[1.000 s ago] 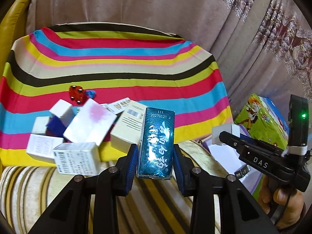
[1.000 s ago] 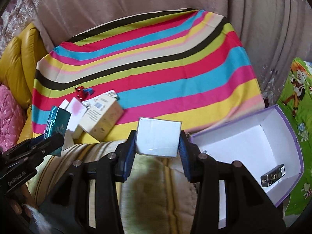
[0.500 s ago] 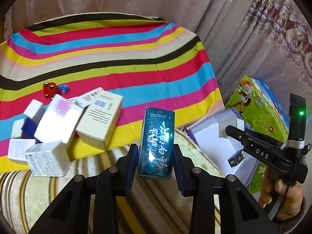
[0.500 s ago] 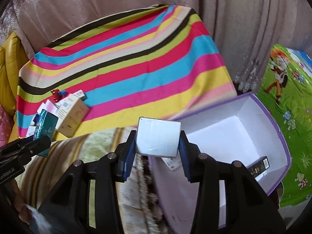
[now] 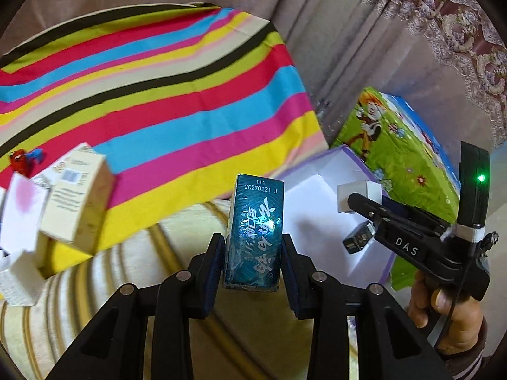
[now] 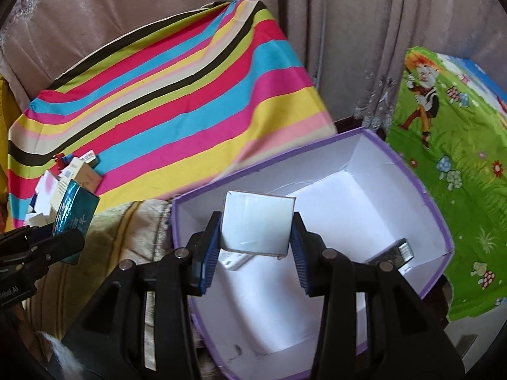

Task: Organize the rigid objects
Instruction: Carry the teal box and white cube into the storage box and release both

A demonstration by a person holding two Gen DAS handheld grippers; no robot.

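Note:
My left gripper (image 5: 253, 261) is shut on a teal foil carton (image 5: 255, 232) held upright over the striped beige sofa arm, left of the purple-edged white box (image 5: 320, 221). My right gripper (image 6: 255, 247) is shut on a small white carton (image 6: 256, 221) and hangs over that open box (image 6: 374, 215). A small dark packet (image 6: 404, 250) lies in the box's right corner, and a white item (image 6: 234, 260) lies under the carton. In the left wrist view the right gripper (image 5: 358, 201) with its white carton (image 5: 356, 194) is at the right. In the right wrist view the teal carton (image 6: 76, 212) is at the left.
Several loose cartons, among them a cream one (image 5: 79, 196), are piled on the rainbow-striped cloth (image 5: 164, 95) at the left, with a small red toy (image 5: 20, 158) behind. A green cartoon-print box (image 6: 450, 164) stands right of the white box. Curtains hang behind.
Both grippers have moved to the right with their cartons. The right one has gone from the sofa arm to above the white box; the left one has left the pile behind.

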